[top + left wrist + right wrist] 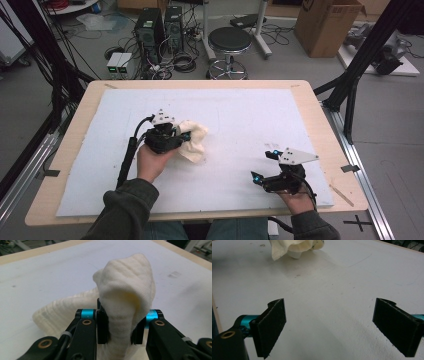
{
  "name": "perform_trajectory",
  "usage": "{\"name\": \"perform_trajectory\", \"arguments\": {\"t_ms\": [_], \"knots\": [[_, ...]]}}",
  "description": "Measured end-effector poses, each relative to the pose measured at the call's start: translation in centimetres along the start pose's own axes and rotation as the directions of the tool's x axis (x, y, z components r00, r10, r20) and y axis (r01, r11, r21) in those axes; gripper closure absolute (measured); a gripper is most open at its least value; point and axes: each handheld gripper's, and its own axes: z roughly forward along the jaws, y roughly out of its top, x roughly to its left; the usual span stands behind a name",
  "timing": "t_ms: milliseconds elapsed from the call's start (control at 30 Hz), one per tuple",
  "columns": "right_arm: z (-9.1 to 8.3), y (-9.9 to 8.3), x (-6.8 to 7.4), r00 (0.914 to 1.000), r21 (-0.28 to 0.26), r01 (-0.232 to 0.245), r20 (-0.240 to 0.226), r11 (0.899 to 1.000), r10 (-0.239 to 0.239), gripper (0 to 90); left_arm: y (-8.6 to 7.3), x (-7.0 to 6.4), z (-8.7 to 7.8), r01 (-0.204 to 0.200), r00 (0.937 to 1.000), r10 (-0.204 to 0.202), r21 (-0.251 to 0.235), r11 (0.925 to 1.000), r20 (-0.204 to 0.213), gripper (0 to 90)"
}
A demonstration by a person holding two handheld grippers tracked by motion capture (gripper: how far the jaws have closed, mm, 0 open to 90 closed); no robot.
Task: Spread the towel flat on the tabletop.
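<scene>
A cream cloth (194,140) lies bunched on the white mat left of the middle. My left gripper (181,136) is shut on it: in the left gripper view a fold of the cloth (125,297) rises up between the two black pads (102,326), and the rest trails off to the left. My right gripper (264,165) rests near the mat's front right, open, with nothing between its pads (272,326). Its view has the cloth (294,246) at the top edge, well apart.
The white mat (240,115) covers a wooden table (75,130). Beyond the far edge stand a black stool (229,42), computer towers (150,30) with cables, and a cardboard box (327,25). Black frame posts (367,47) rise at the right.
</scene>
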Motion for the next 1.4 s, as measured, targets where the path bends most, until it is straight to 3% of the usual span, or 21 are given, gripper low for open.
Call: {"name": "perform_trajectory", "arguments": {"t_ms": [133, 267, 300, 533, 700, 833, 1033, 1133, 1400], "knots": [[-0.1, 0.0, 0.0, 1.0000, 0.000, -0.004, 0.001, 1.000, 0.004, 10.8, 0.1, -1.2, 0.8, -0.022, 0.9992, 0.021, 0.014, 0.9997, 0.035, 72.2], [-0.1, -0.1, 0.1, 1.0000, 0.005, 0.002, 0.001, 1.000, -0.002, 10.8, -0.1, -2.5, 2.7, -0.037, 0.9969, 0.034, 0.046, 0.9983, 0.071, 71.7], [-0.1, -0.1, 0.1, 1.0000, 0.006, 0.003, 0.002, 1.000, -0.003, 10.8, -0.4, -2.9, 3.8, -0.042, 0.9961, 0.036, 0.065, 0.9970, 0.080, 71.3], [0.1, -0.2, 0.1, 0.9999, 0.015, 0.010, -0.005, 1.000, -0.010, 10.8, -1.1, -3.2, 7.1, -0.041, 0.9944, 0.027, 0.135, 0.9900, 0.102, 71.0], [0.2, -0.3, 0.2, 0.9997, 0.025, 0.017, -0.015, 1.000, -0.017, 10.8, -1.8, -2.9, 9.0, -0.051, 0.9959, 0.037, 0.173, 0.9835, 0.083, 69.3], [0.2, -0.2, 0.3, 0.9996, 0.029, 0.019, -0.020, 0.999, -0.018, 10.8, -1.8, -2.7, 9.0, -0.051, 0.9957, 0.036, 0.176, 0.9831, 0.085, 61.0], [0.5, -0.1, 0.5, 0.9992, 0.032, 0.026, -0.030, 0.999, -0.025, 10.8, -1.2, -2.6, 7.5, -0.090, 0.9923, 0.075, 0.158, 0.9833, 0.098, 40.1], [0.7, 0.1, 0.7, 0.9990, 0.037, 0.027, -0.037, 0.999, -0.026, 10.9, -1.0, -2.2, 6.2, -0.092, 0.9906, 0.078, 0.122, 0.9882, 0.112, 37.2], [1.3, 0.7, 1.5, 0.9973, 0.035, 0.035, -0.067, 0.999, -0.033, 11.3, -1.5, -1.0, 2.1, -0.109, 0.9895, 0.101, 0.074, 0.9912, 0.104, 34.5]]}}
